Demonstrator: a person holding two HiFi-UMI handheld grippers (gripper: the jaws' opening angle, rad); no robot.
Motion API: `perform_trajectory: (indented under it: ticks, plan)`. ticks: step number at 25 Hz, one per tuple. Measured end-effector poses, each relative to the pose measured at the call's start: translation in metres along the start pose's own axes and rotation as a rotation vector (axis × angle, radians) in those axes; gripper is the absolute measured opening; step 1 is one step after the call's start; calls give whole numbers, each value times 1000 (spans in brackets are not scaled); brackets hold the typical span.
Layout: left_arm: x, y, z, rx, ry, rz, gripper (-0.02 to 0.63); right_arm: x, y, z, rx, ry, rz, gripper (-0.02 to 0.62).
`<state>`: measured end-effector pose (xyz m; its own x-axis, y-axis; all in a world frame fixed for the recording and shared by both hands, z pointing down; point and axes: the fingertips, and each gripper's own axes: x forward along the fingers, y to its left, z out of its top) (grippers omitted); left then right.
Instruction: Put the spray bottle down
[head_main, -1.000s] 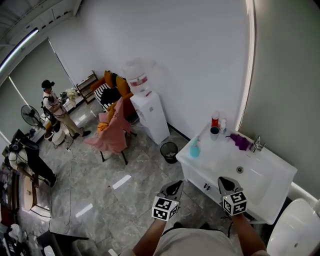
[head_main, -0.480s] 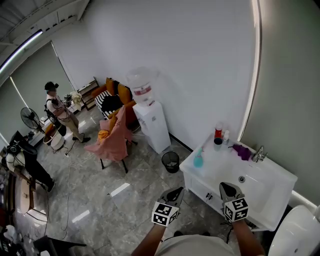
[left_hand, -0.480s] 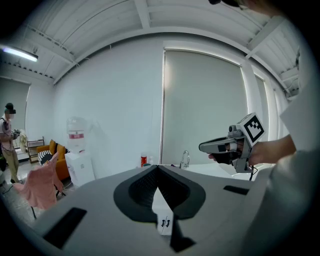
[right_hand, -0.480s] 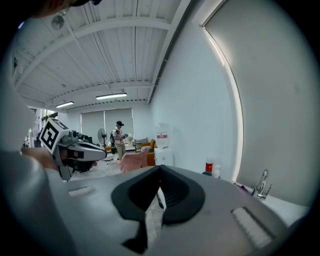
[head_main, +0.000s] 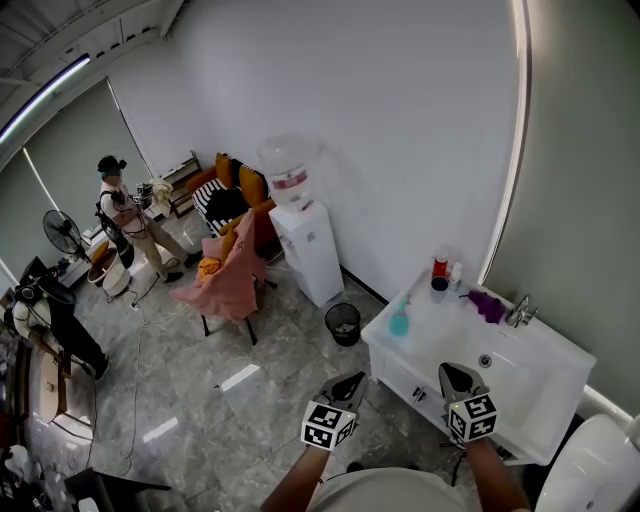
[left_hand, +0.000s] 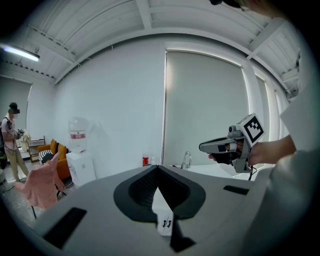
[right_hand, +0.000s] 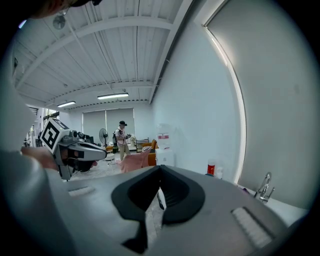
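Note:
The teal spray bottle (head_main: 400, 319) stands upright on the white sink counter (head_main: 440, 335), near its left end. Neither gripper touches it. In the head view my left gripper (head_main: 350, 382) hovers in front of the counter's left corner, shut with nothing in it. My right gripper (head_main: 452, 374) hovers over the counter's front edge, also shut and empty. The left gripper view shows my closed jaws (left_hand: 157, 168) and the right gripper (left_hand: 220, 146) off to the side. The right gripper view shows its closed jaws (right_hand: 160, 168). The spray bottle appears in neither gripper view.
A red bottle (head_main: 440, 266), a dark cup (head_main: 438, 285), a purple cloth (head_main: 487, 305) and a faucet (head_main: 518, 313) sit along the counter's back. A water dispenser (head_main: 300, 240), bin (head_main: 342, 322), draped chair (head_main: 228, 272) and a standing person (head_main: 130, 222) are farther left.
Both grippers have risen slightly and stay shut and empty. The spray bottle has stayed on the counter. The person at the back has stepped a little to the right.

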<state>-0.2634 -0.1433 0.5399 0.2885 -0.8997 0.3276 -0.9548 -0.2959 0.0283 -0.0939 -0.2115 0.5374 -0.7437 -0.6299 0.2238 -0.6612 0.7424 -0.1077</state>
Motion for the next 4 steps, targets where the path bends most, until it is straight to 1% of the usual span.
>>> perform_trajectory:
  ticks: [4]
  plan:
    - [-3, 1, 3, -5, -1, -2, 6, -1, 2, 5, -3, 0, 1, 11]
